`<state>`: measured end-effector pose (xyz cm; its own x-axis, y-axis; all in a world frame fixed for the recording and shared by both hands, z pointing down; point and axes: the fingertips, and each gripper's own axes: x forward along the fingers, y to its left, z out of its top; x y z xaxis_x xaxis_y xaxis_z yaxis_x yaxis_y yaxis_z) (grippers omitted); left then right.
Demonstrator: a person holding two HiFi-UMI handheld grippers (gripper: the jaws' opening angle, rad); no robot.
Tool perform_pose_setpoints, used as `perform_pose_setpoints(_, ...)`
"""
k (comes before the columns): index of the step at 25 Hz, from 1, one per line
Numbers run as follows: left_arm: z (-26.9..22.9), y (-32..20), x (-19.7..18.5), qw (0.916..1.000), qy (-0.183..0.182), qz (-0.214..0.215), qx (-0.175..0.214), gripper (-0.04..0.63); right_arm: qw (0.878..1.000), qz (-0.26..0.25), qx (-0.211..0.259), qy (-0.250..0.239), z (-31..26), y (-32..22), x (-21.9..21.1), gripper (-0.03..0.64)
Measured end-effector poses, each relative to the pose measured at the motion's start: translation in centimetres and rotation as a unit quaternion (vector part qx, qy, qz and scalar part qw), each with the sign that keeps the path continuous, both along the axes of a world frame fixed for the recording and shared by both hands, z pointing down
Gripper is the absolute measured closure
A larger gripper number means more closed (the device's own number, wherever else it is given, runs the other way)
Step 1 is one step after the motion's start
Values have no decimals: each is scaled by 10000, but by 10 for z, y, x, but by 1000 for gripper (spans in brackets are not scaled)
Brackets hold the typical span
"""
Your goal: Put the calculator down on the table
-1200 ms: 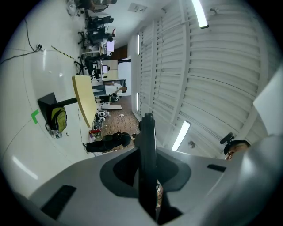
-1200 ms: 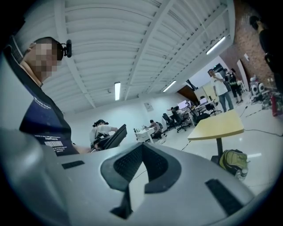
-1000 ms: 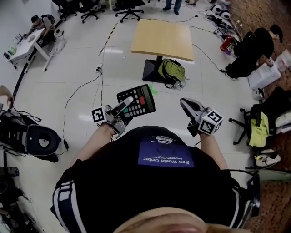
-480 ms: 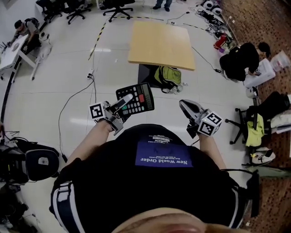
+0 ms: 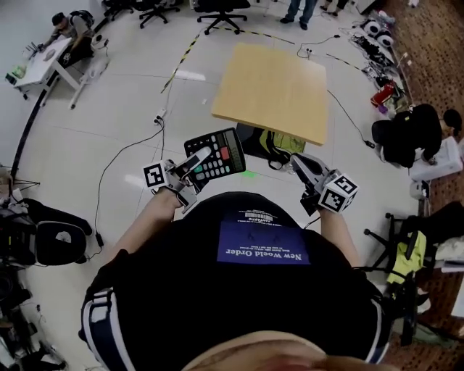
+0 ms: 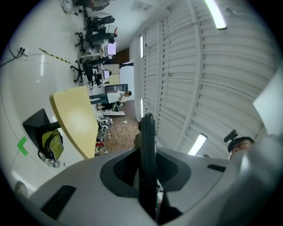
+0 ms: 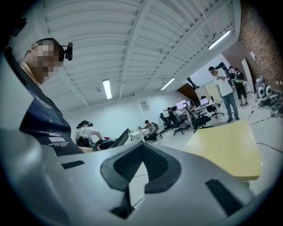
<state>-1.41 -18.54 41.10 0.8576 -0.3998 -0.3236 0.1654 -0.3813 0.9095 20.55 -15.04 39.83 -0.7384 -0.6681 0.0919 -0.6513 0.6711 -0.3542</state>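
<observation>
A black calculator [image 5: 215,155] with grey keys and a red key is held out in front of my chest, above the floor, short of the table. My left gripper [image 5: 199,161] is shut on its near edge. In the left gripper view the calculator [image 6: 147,150] stands edge-on between the two pads. The square, bare wooden table [image 5: 276,90] lies ahead and slightly right; it also shows as the table [image 6: 74,119] and the table [image 7: 226,143] in the gripper views. My right gripper [image 5: 301,164] hovers at the right, shut, with nothing in it.
A green backpack [image 5: 281,142] leans on the table's black base [image 5: 251,139]. Cables [image 5: 129,147] run over the white floor at left. A black bag [image 5: 52,241] sits at the far left, a crouching person [image 5: 410,133] at right, office chairs [image 5: 220,10] beyond the table.
The table has come nearer and lower in the head view as I walk toward it. Both grippers travel along, the calculator still held in the left one.
</observation>
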Motion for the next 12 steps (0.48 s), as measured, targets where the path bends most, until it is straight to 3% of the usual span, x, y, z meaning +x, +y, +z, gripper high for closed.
perform_pose_setpoints(6, 7, -37, 57, 9981, -348, -512, -7, 511, 9984, -490, 183, -214, -7, -57, 61, 629)
perform_pose_setpoints(12, 21, -58, 95, 9973, -595, -356, -260, 511, 9972, -597, -106, -442, 21, -95, 83, 629)
